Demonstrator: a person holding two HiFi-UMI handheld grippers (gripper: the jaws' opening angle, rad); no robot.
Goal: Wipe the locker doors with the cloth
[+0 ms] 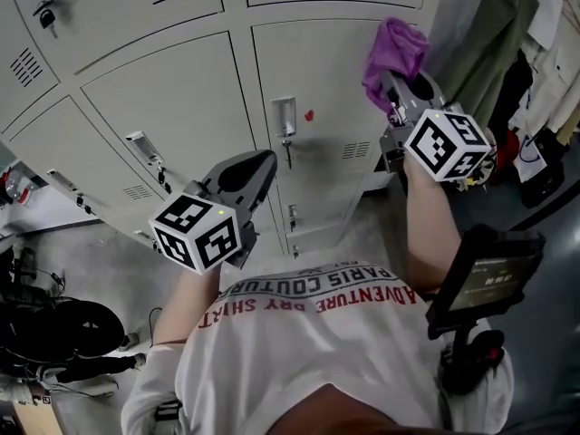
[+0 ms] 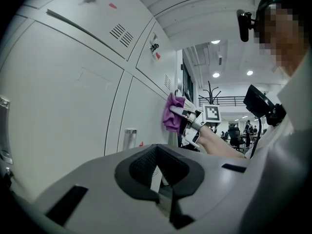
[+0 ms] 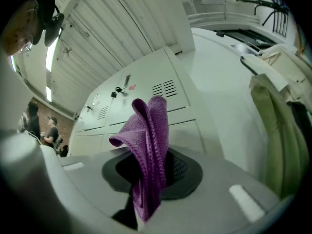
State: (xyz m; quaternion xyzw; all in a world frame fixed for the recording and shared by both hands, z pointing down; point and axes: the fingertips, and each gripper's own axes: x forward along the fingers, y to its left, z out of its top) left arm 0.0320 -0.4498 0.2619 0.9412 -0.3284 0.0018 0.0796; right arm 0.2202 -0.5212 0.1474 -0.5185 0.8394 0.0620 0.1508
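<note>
1. White T-shirt (image 1: 317, 333), nearest of all, reads "PARIS COUTURE" and "ADVENTURE".
2. Up high, the right gripper (image 1: 395, 87) has its jaws clamped on the purple cloth (image 1: 396, 51), which sits against the locker door (image 1: 308, 71) near its upper right corner.
3. Lower down, the left gripper (image 1: 249, 170) has its jaws together on nothing.
4. My worry is that the loosely bunched cloth snags the key (image 1: 288, 152) in the lock on a downward wipe and pulls free.

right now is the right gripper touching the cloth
Touching: the right gripper view shows the right gripper with its jaws shut on the cloth.
</note>
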